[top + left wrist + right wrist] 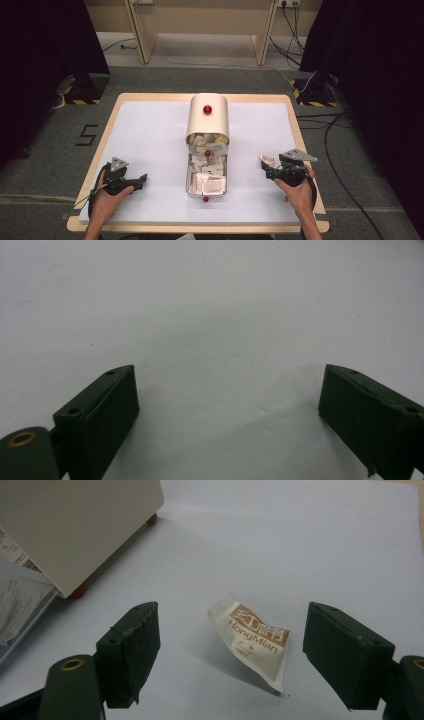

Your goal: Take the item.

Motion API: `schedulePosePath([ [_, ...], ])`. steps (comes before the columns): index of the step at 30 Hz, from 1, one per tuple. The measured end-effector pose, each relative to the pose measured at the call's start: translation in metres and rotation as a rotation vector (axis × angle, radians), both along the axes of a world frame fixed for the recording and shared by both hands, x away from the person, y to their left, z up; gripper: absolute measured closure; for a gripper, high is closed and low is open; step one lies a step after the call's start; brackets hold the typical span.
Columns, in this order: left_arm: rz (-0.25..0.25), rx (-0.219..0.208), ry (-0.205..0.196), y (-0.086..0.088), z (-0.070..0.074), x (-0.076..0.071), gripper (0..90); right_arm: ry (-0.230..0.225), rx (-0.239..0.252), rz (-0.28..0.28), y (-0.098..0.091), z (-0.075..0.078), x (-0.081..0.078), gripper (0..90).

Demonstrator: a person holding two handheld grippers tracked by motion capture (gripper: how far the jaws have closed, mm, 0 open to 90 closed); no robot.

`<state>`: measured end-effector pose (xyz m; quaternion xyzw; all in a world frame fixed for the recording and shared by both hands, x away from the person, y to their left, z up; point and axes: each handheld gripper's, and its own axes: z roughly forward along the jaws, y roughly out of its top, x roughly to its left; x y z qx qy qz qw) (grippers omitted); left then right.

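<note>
Two grippers rest low on the white-topped desk (150, 130), one to each side of the box. Left gripper (139, 181): jaws spread wide, nothing between them, bare desk surface ahead; it looks parked, out of the way. Centre: cream roll-top metal box with red knobs (207, 117), lid rolled back, tray crammed with paper sachets (206, 177), presumably the stock being drawn from. Right gripper (231, 647): jaws wide apart, holding nothing, framing a white sachet with brown "HongMian" print (252, 641) that lies slightly curled on the desk, near the box's right side. Judgement: sachet sits between the jaws, either just set down or ready for gripping.
</note>
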<state>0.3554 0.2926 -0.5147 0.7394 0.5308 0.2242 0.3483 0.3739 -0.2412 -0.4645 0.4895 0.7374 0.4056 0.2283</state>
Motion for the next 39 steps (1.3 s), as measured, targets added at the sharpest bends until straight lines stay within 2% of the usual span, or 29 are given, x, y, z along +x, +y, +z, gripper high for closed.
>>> schedulePosePath([
  [18, 0.000, 0.000, 0.000, 0.000, 0.000, 0.000, 8.4, -0.011, 0.012, 0.014, 0.002, 0.004, -0.014, 21.1],
  [39, 0.000, 0.000, 0.000, 0.000, 0.000, 0.000, 8.4, 0.001, 0.009, 0.004, -0.007, -0.004, -0.031, 20.7],
])
